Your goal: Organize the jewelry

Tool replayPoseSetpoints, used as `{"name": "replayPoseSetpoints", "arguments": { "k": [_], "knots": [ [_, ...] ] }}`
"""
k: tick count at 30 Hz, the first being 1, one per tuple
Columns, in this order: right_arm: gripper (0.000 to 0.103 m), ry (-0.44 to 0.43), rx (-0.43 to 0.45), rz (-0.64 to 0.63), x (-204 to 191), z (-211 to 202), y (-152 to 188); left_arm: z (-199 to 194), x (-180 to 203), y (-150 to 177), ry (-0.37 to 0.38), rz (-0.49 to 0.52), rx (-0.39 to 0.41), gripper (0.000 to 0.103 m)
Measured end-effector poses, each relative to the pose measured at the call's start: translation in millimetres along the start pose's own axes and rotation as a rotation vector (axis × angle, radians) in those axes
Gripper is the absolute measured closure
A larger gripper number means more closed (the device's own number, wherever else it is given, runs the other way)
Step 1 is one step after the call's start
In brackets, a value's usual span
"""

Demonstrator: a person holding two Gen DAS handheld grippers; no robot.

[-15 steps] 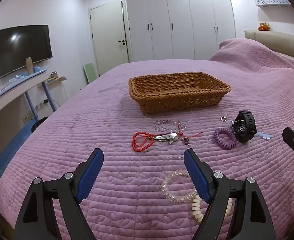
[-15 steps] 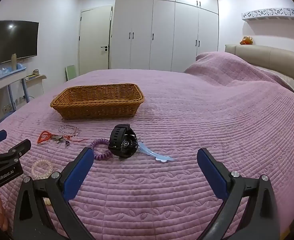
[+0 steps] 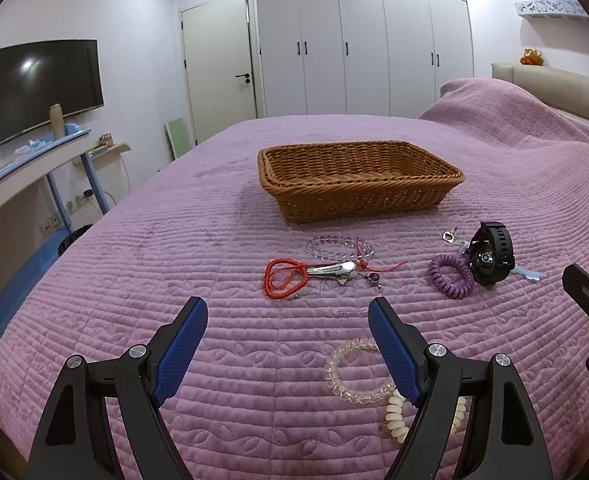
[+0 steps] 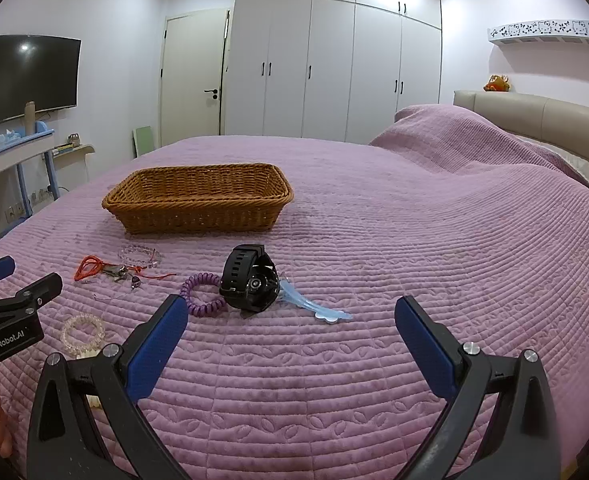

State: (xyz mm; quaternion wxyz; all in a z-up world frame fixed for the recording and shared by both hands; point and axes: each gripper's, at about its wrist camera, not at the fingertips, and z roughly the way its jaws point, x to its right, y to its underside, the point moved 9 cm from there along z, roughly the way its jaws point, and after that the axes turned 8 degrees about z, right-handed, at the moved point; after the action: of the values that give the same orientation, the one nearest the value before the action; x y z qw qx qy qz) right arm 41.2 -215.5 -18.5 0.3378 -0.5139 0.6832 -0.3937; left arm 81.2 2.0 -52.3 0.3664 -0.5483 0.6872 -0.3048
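While jewelry lies scattered before the basket (image 3: pixel 358 184), both grippers, left (image 3: pixel 284 334) and right (image 4: pixel 290 328), hover spread wide, holding nothing.

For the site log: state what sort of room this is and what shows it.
Most likely a home bedroom. A bed under a quilted purple bedspread with a beige padded headboard fills the view, tall white built-in wardrobes line the far wall, and a black wall-mounted television hangs above a desk.

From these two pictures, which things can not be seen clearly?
- Cream coil band, left wrist view: partly hidden behind the left gripper finger.
- Basket floor, both views: hidden by its near wall.
- Small charms near the red cord: too small to identify.
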Motion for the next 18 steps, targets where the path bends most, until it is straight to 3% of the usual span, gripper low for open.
{"name": "replayPoseSetpoints", "arguments": {
  "k": [9,11,14,18],
  "knots": [
    [0.000,0.000,-0.019,0.009,3,5,2,2,-18,-1,0.021,-0.034,-0.014,0.019],
    [0.000,0.003,-0.021,0.004,5,7,3,6,-32,-1,0.077,-0.068,-0.060,0.019],
    [0.000,-0.007,-0.070,-0.048,-1,19,6,10,-45,6,0.222,-0.099,-0.136,0.020],
    [0.000,-0.002,-0.105,-0.067,2,27,5,0,-49,16,0.316,-0.121,-0.144,0.020]
  ]
}}
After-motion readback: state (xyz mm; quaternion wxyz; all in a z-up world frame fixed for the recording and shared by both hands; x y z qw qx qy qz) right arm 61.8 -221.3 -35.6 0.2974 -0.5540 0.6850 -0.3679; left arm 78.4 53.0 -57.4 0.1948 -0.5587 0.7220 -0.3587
